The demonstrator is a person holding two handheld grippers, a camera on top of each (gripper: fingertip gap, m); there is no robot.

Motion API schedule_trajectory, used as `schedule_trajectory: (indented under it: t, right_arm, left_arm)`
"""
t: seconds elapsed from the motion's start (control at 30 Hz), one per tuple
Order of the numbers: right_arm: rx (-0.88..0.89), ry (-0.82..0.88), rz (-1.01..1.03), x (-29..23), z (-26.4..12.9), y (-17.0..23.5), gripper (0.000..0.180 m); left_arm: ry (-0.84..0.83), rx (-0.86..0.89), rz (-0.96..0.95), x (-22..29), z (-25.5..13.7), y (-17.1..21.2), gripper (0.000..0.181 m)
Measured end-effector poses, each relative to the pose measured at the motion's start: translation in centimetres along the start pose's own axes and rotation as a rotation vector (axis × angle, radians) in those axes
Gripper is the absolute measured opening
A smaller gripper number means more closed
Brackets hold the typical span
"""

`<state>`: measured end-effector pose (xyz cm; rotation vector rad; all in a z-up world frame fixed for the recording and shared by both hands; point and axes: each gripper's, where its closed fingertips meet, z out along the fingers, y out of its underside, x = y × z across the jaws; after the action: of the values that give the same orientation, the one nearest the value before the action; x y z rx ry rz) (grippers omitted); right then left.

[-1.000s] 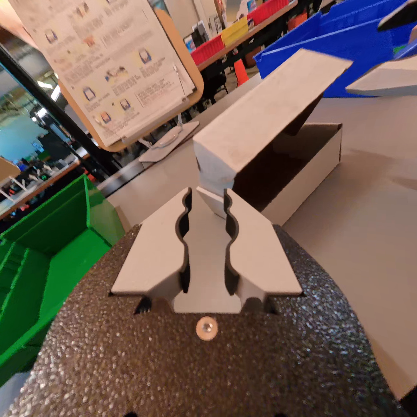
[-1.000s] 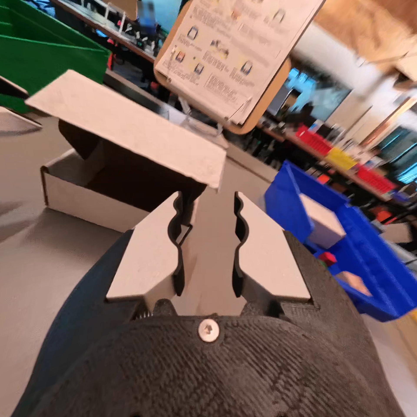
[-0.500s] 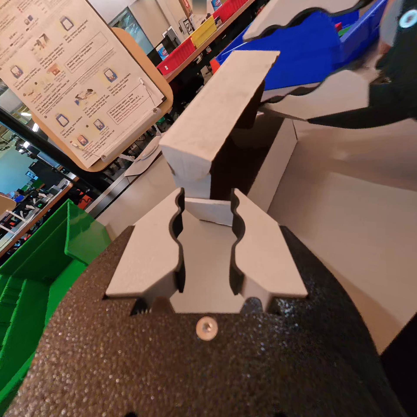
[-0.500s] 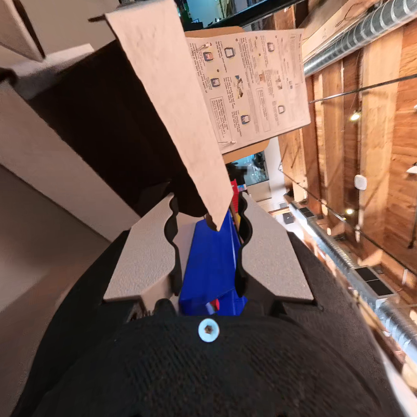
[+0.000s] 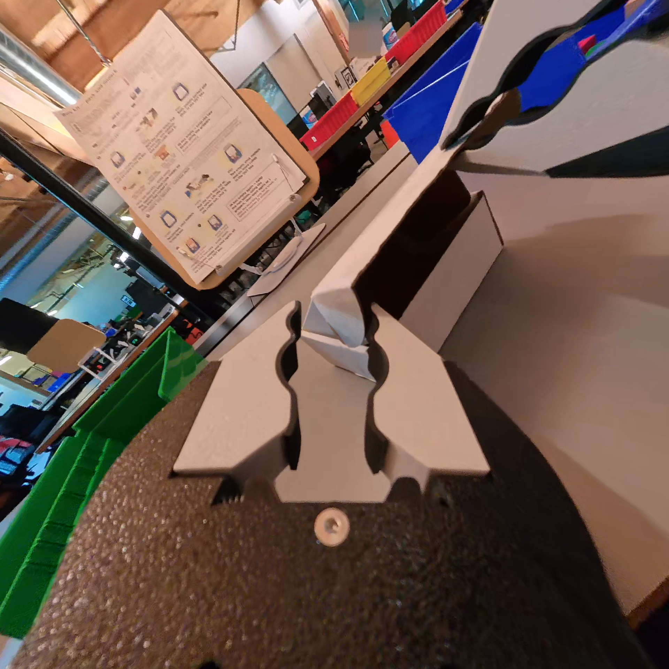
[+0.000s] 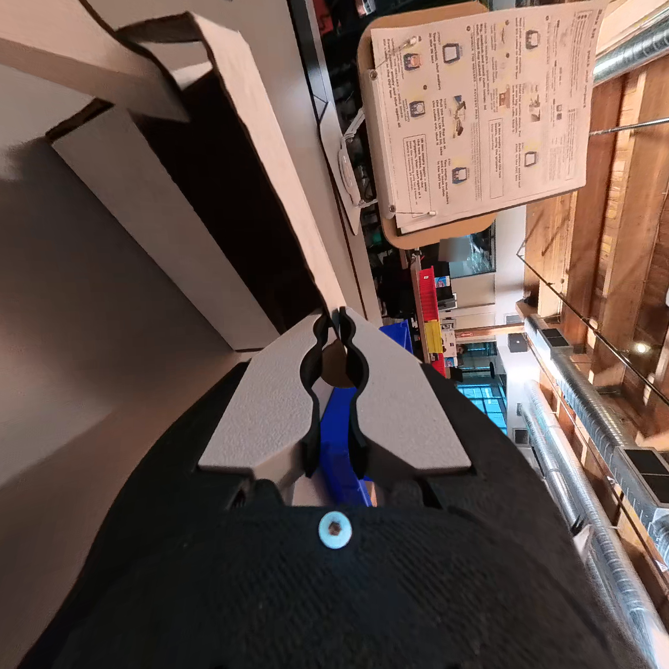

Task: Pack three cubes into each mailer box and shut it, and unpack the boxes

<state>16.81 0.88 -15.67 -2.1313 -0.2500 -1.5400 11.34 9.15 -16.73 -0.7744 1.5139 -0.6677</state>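
Note:
A white mailer box [image 5: 452, 271] lies open on the grey table, its lid [image 5: 369, 239] half raised. My left gripper [image 5: 336, 318] holds the folded flap [image 5: 336, 325] at the lid's near corner between its fingers. My right gripper [image 6: 335, 318] is shut on the far end of the lid's edge [image 6: 275, 163]. It also shows in the left wrist view [image 5: 506, 108], clamped on that edge. The box wall [image 6: 163, 217] shows below the lid. The dark inside of the box is hidden. A red cube [image 5: 586, 43] sits in the blue bin.
A green bin [image 5: 108, 416] stands to the left of the box and a blue bin [image 5: 427, 108] behind it to the right. A clipboard with an instruction sheet [image 5: 192, 152] stands on a holder at the table's far edge. The table [image 5: 561, 362] stretches out on the right.
My right gripper has rolled onto its side and shut on the lid's edge. My left gripper has moved up to the lid's corner flap and narrowed around it. The lid has come lower.

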Motion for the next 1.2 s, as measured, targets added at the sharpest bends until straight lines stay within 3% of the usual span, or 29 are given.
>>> schedule_trajectory:
  t: [0.2, 0.43, 0.6, 1.03, 1.2]
  right_arm:
    - [-0.024, -0.034, 0.018, -1.4, 0.2, -0.2, 0.006]
    - [-0.028, -0.071, 0.05, -2.3, 0.4, -0.1, 0.007]
    - [-0.032, -0.08, 0.029, -3.1, 0.6, -0.3, 0.009]
    - [0.032, -0.135, 0.057, -4.5, 1.3, 0.1, 0.012]
    - [0.071, -0.115, 0.254, -3.7, 1.0, 1.8, 0.052]
  left_arm:
    - [-0.014, 0.058, 0.025, 0.6, -1.4, -0.6, 0.015]
    - [0.043, -0.054, 0.06, 1.9, -1.6, 1.4, 0.026]
    - [0.044, -0.124, 0.05, 1.8, -1.4, 2.7, 0.012]
    - [0.118, -0.251, 0.012, 1.9, -0.1, 4.6, 0.008]
    - [0.211, -0.274, -0.086, 2.2, 0.1, 5.0, 0.01]
